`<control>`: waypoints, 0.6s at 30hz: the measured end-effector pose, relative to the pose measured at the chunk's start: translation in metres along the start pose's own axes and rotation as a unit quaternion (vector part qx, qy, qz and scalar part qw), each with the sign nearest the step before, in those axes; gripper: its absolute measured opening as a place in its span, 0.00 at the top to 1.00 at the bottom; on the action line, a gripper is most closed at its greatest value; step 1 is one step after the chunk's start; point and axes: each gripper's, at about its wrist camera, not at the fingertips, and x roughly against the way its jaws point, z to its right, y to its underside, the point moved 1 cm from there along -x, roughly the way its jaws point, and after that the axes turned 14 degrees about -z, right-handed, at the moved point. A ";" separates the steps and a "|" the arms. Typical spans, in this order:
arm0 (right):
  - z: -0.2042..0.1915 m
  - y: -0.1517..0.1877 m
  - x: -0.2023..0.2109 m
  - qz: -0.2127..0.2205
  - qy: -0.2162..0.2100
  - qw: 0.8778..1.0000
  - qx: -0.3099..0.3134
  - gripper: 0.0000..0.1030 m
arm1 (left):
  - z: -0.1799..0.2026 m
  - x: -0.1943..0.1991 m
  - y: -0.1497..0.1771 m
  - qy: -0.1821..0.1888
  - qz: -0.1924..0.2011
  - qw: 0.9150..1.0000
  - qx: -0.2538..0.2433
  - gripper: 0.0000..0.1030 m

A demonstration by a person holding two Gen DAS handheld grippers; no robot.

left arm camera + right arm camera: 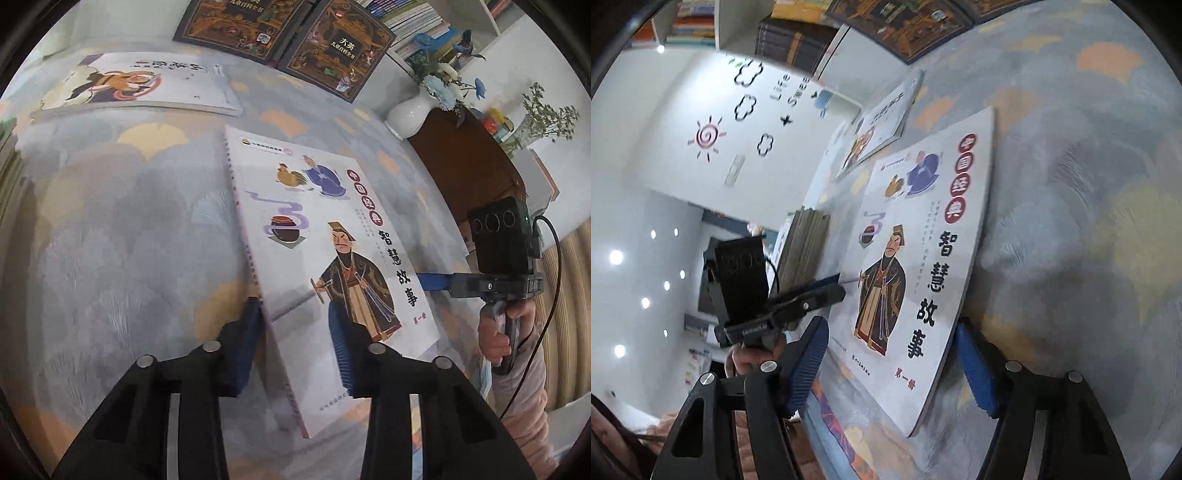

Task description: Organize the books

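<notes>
Left tool [295, 350]: pads spread wide w/ the white storybook [325, 266] between them; in its own view the 9 o'clock pad [245, 350] is seen at the book's spine edge, the 3 o'clock pad [343, 354] over the cover. Whether the pads touch the book can't be told.
Right tool [890, 365]: also held apart, the book's near corner lying in the gap; nothing pinched. In the left view its blue finger is seen reaching the book's 3 o'clock edge.
Book position: lies on the patterned counter cloth [122, 221], roughly centre; from the right view it looks tilted, one long edge raised, though lens warp may add to that.
Other books: a white picture book [140, 85] at 11 o'clock, well apart; two dark encyclopedias [325, 48] at 12 o'clock, side by side; a shelf w/ more books [413, 18] at 1 o'clock.
Step judged: the storybook is being lined up for a pick-up, prob. to be stacked w/ the others.
Advice: spine edge should be pinched by one tool, opp. edge steadied by the other; thin cover may bend, so closing should be slow.
Risk: vase w/ blue flowers [413, 110] at 2 o'clock could be knocked if the book is swung wide.
</notes>
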 end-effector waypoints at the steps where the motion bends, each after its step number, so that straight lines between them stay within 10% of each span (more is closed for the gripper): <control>1: -0.001 -0.004 -0.003 -0.003 0.003 1.000 0.005 0.35 | -0.001 -0.001 -0.002 0.001 0.001 1.000 0.001 0.70; 8: 0.022 -0.014 -0.002 0.022 0.019 1.000 -0.010 0.91 | -0.001 -0.004 -0.008 -0.022 0.017 1.000 -0.010 0.76; 18: 0.011 -0.004 -0.003 0.056 0.050 0.996 0.042 0.90 | 0.002 -0.005 -0.009 -0.052 0.036 0.998 -0.024 0.75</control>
